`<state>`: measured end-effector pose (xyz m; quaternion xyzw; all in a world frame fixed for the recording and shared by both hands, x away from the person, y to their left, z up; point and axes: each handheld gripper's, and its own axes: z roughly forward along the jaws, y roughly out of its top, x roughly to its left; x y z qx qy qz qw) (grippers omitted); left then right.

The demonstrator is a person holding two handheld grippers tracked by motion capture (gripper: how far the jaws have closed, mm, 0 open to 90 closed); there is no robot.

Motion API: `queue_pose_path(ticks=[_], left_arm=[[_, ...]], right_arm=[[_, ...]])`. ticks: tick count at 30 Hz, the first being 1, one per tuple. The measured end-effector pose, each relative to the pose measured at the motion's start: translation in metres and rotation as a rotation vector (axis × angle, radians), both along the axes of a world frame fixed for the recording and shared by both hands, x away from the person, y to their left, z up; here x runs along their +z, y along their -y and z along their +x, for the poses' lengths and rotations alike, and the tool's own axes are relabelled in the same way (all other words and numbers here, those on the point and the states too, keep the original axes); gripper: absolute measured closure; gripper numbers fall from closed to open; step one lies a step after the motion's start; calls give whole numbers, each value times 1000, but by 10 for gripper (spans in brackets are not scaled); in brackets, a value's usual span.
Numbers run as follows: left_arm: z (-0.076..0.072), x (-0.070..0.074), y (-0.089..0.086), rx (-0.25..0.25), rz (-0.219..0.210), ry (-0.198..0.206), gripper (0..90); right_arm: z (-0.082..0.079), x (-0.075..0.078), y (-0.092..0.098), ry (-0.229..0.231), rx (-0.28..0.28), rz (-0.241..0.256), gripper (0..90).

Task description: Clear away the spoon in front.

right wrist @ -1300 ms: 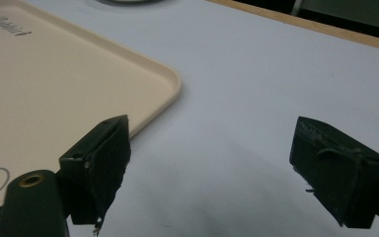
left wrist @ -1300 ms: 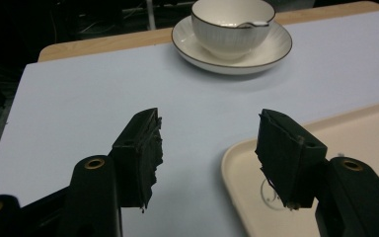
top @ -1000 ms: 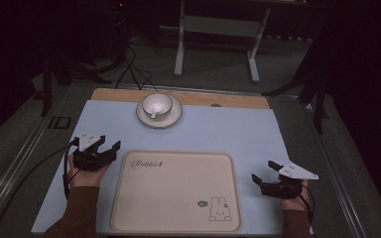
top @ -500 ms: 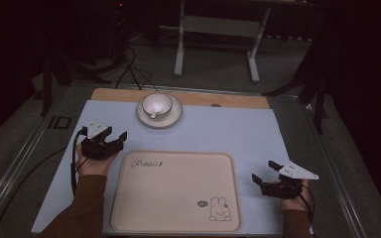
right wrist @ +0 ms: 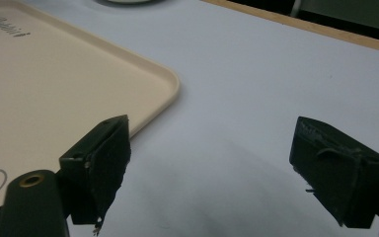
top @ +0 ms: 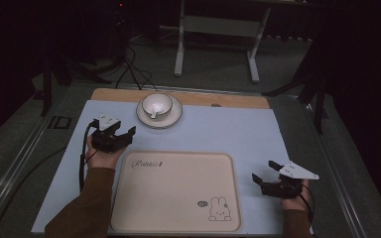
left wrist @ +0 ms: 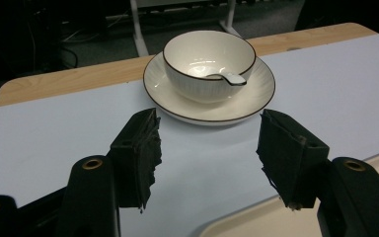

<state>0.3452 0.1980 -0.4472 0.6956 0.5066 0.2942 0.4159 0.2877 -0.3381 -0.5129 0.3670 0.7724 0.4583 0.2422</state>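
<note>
Now I'm holding the left gripper point(top: 123, 133) wide open and empty, just short of the saucer point(left wrist: 256, 101) — bowl point(left wrist: 197, 79) and spoon point(left wrist: 224, 77) sitting on it. Meanwhile the right gripper point(top: 264, 172) is gaping open too — gripping nothing, beside the tray point(top: 178, 193).

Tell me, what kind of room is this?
Probably a lab or recording studio, not a kitchen: a person's hands hold cabled tongs over a table with a paper-like cover, cables trail on the dark floor, and a metal stand waits behind.
</note>
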Motion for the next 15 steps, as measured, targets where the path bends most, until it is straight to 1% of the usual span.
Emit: queue_pose_path(ticks=[6, 7, 10, 15], left_arm=[[6, 1, 5, -5, 5, 2, 413], [9, 1, 7, -7, 6, 5, 413], [12, 1, 8, -10, 11, 1, 414], [18, -3, 10, -6, 4, -6, 415]], right_arm=[[0, 0, 0, 0, -1, 1, 155], [0, 0, 0, 0, -1, 0, 155], [0, 0, 1, 2, -2, 2, 155], [0, 0, 1, 1, -2, 0, 155]])
